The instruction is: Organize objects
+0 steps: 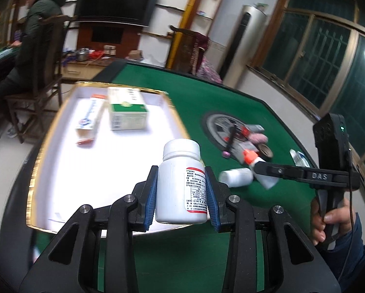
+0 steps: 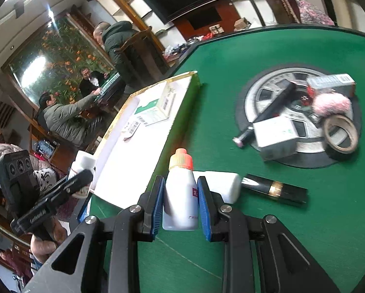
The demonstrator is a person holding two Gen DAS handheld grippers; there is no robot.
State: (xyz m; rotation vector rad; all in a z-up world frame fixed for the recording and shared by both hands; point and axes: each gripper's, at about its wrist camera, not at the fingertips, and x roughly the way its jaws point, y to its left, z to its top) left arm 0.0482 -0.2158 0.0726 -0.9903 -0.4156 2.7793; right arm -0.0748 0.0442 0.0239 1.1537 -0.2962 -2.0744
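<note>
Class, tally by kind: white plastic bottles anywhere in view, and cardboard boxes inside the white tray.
White plastic bottles: 3 (labelled pill bottle, orange-capped bottle, bottle lying on the green table)
Cardboard boxes in the white tray: 2 (green-and-white box, long toothpaste box)
Total: 5

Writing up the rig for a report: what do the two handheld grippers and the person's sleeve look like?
Both grippers are black plastic linkages with silver pivot bolts and ribbed blue finger pads. One body reads DAS, with a green light and thin black cable. The sleeve is dark blue.
</note>
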